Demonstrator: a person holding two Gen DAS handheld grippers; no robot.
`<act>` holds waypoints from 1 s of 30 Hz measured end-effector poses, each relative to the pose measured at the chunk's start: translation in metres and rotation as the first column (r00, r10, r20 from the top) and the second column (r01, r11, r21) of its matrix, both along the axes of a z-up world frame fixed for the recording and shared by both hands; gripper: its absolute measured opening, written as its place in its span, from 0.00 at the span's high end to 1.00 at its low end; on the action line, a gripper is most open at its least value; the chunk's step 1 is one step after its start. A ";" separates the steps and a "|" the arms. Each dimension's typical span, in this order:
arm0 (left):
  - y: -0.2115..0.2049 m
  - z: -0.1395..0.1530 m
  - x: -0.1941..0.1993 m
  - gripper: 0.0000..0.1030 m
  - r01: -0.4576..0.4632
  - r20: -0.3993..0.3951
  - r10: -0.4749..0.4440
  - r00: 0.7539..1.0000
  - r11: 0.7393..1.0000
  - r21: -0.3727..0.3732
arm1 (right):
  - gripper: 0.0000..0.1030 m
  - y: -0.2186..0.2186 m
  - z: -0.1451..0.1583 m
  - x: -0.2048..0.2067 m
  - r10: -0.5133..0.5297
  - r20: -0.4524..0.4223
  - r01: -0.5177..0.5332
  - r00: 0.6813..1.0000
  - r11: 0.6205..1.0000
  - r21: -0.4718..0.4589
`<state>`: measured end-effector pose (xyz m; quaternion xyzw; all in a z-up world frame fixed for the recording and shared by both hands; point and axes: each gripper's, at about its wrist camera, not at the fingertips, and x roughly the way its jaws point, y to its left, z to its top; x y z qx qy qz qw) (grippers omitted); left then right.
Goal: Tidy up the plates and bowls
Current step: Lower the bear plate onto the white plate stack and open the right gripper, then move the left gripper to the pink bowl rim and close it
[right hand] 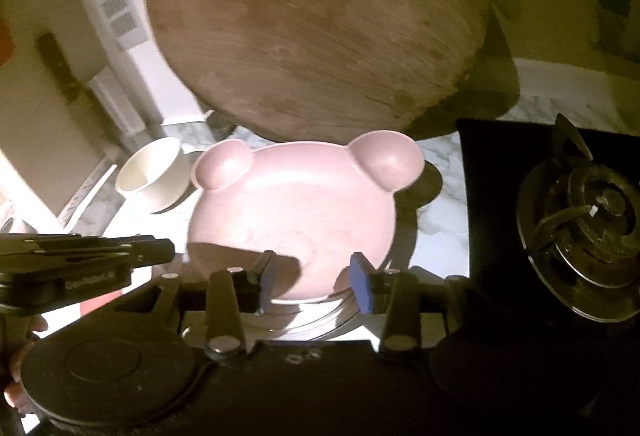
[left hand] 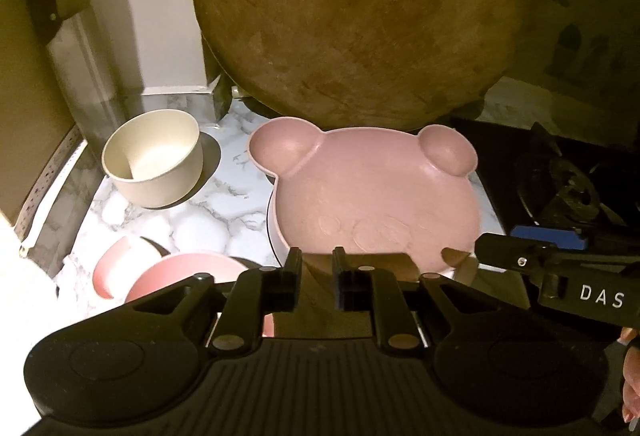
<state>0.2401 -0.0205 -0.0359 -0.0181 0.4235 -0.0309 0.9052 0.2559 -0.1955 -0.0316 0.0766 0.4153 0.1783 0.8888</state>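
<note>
A pink bear-shaped plate [left hand: 372, 192] [right hand: 296, 204] lies on top of a stack of white dishes [right hand: 304, 316] on the marble counter. My left gripper [left hand: 317, 261] sits at the plate's near rim, its black fingers a small gap apart and not pressing on the rim. My right gripper [right hand: 313, 278] stands open at the same near rim, its blue pads [right hand: 362, 282] wide apart and clear of it. A cream bowl [left hand: 152, 160] [right hand: 152, 176] stands to the left of the plate. Pink bowls [left hand: 120, 268] lie at the lower left, partly hidden by my left gripper.
A big round wooden chopping board [left hand: 360, 16] [right hand: 316, 20] leans against the wall behind the plate. A cleaver [left hand: 68, 48] hangs at the left. A black gas hob with a burner [right hand: 588, 220] [left hand: 568, 188] borders the counter on the right.
</note>
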 end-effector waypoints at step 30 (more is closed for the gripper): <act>0.060 0.026 -0.100 0.22 -0.235 0.083 0.241 0.967 0.969 -0.081 | 0.01 0.048 0.034 -0.063 0.152 0.116 -0.161 0.982 0.984 0.077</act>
